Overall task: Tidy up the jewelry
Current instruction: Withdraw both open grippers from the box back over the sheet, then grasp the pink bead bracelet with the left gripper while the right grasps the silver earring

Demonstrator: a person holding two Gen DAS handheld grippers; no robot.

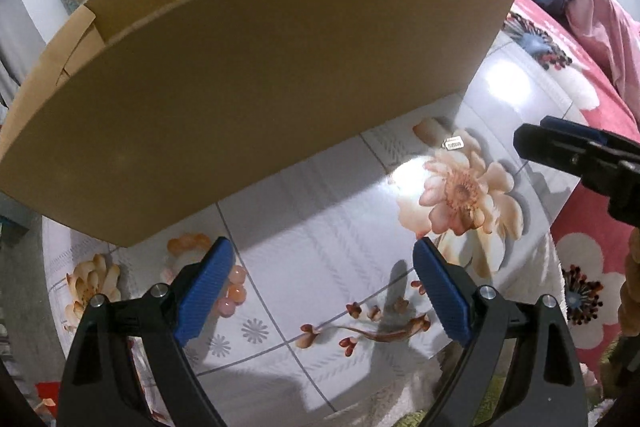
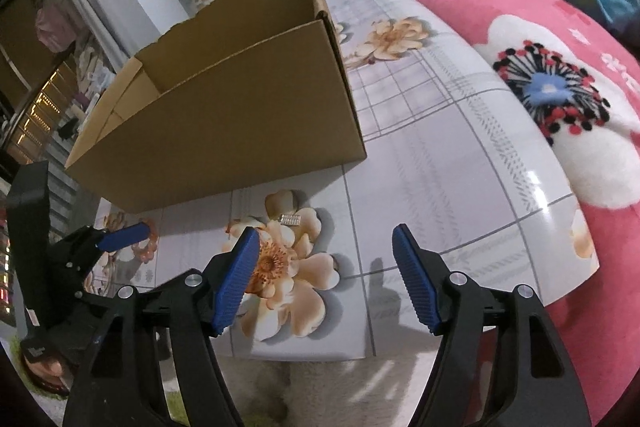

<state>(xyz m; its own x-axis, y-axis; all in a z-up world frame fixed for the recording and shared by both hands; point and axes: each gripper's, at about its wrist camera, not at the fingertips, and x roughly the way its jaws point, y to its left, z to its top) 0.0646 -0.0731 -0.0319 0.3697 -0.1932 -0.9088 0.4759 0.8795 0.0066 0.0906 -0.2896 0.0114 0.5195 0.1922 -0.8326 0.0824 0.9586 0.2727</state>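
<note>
Here, from the left wrist, the left gripper [image 1: 324,283] is spread wide and empty; the bead bracelet [image 1: 234,291] hides behind its finger and could get knocked. From the right wrist, the right gripper [image 2: 324,279] is also spread and empty; the tiny silver charm [image 2: 290,219] could slip away.

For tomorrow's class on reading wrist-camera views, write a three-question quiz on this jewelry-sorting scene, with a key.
1. True or false: the cardboard box is closed.
2. The small silver piece lies on: A) the pink blanket B) the printed flower C) the box floor.
3. What lies beside the left gripper, by its left finger?

Key: 1 false, its top is open. 2 B. 3 a pink bead bracelet.
</note>
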